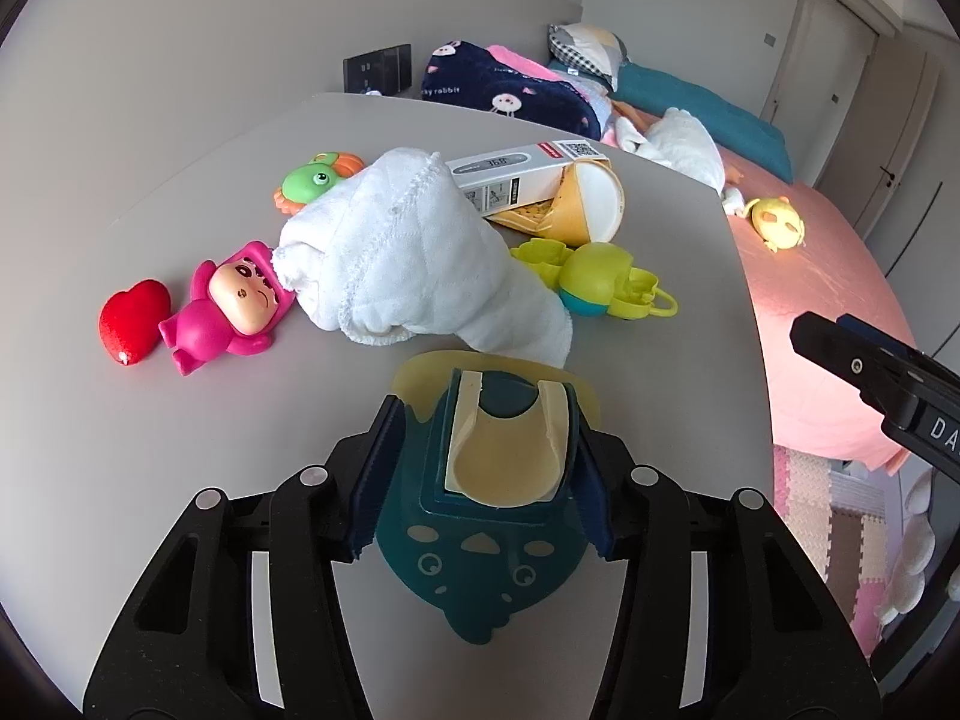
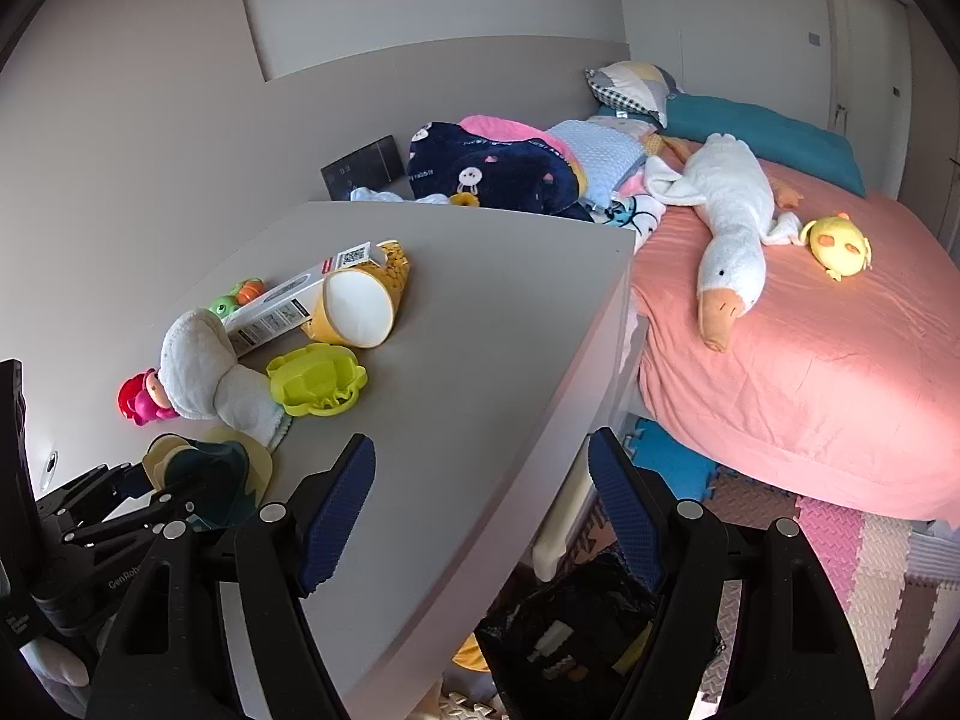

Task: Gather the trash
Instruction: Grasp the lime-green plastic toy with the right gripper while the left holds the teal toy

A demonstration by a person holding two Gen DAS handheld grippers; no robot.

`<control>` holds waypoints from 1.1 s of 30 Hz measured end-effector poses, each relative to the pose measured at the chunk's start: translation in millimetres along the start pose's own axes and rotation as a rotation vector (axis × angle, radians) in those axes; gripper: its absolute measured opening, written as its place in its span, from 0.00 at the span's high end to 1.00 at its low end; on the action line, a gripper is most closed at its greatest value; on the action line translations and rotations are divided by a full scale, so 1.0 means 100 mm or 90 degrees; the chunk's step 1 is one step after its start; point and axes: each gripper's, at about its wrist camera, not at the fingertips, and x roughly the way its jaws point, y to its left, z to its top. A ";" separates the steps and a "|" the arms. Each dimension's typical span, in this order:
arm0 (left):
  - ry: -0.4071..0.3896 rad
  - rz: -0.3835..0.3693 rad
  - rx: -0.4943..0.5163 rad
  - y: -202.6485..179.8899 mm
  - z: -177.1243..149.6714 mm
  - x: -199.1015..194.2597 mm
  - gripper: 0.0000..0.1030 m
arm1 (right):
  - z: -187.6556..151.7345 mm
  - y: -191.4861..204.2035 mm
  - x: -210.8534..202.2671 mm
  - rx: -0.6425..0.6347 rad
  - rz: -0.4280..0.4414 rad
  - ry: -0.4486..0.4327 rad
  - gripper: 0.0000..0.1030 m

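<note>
My left gripper (image 1: 486,414) is shut on a teal and cream silicone bib (image 1: 480,546) low over the grey table (image 1: 150,450), its blue pads pressing both sides. Just beyond lie a crumpled white cloth (image 1: 408,258), a white printed box (image 1: 516,171) and a tipped yellow paper cup (image 1: 591,204). My right gripper (image 2: 480,450) stands open with nothing between its fingers, over the table's right edge (image 2: 540,420). A black bag (image 2: 570,630) lies on the floor under it. The right wrist view also shows the bib (image 2: 204,474) in the left gripper.
Toys lie around the cloth: a red heart (image 1: 132,321), a pink figure (image 1: 234,306), a green frog (image 1: 309,180) and a yellow-green toy (image 1: 594,279). To the right is a pink bed (image 2: 810,360) with a goose plush (image 2: 726,222). Foam mats (image 2: 870,552) cover the floor.
</note>
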 end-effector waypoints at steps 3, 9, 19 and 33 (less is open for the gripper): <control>0.001 -0.002 0.004 0.01 0.01 0.02 0.58 | 0.06 0.10 0.10 -0.007 0.013 0.008 0.27; -0.009 0.016 -0.006 0.17 0.07 0.03 0.65 | 0.14 0.28 0.28 -0.018 0.037 0.022 0.27; -0.033 0.049 -0.028 0.50 0.08 -0.18 0.66 | 0.24 0.51 0.55 -0.026 0.054 0.041 0.27; -0.042 0.074 -0.047 0.77 0.08 -0.29 0.66 | 0.38 0.73 0.89 -0.019 0.100 0.073 0.34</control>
